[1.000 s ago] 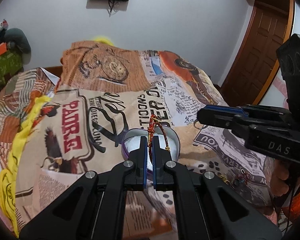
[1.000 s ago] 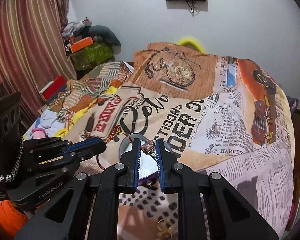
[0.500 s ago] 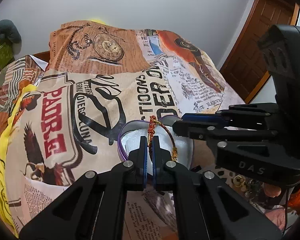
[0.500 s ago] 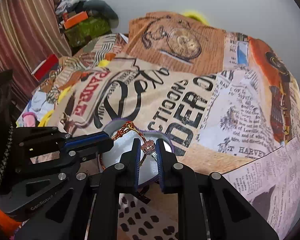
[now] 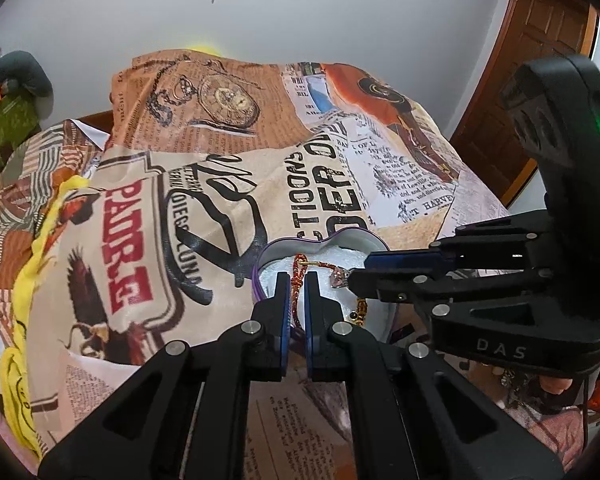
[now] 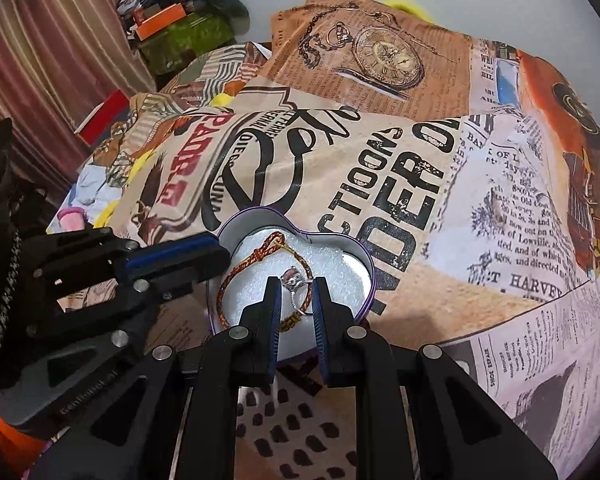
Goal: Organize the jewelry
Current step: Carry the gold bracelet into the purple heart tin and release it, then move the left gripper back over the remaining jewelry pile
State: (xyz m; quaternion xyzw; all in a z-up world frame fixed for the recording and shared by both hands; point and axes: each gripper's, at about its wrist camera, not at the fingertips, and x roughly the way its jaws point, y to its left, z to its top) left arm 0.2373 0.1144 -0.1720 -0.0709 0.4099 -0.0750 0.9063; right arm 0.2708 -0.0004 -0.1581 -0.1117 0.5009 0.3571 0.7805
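- The bed cover (image 6: 440,168), printed with newspaper text and a pocket watch, fills most of both views; its right edge drops away beside a wooden door (image 5: 532,92), and to the far left it meets a heap of clothes and boxes by a striped curtain (image 6: 40,60). Far of the tin the cloth lies open.
- The heart-shaped tin (image 6: 364,256) with a purple rim sits on the near part of the cover, white foam inside. Cloth lies bare off its right rim; its left rim is crowded by the left claw.
- The left claw (image 5: 296,284) reaches over the tin's near-left rim with a narrow gap, and the red-and-gold cord bracelet (image 6: 256,258) runs up between its fingers; whether they pinch the cord I cannot tell.
- The right claw (image 6: 296,284) hangs over the foam, fingers parted somewhat, with the ring between them and a gap on either side.
- The bracelet loops across the left half of the foam, inside the rim.
- The ring (image 6: 294,278), silver with a pink stone, lies on the foam, against the bracelet's right side.
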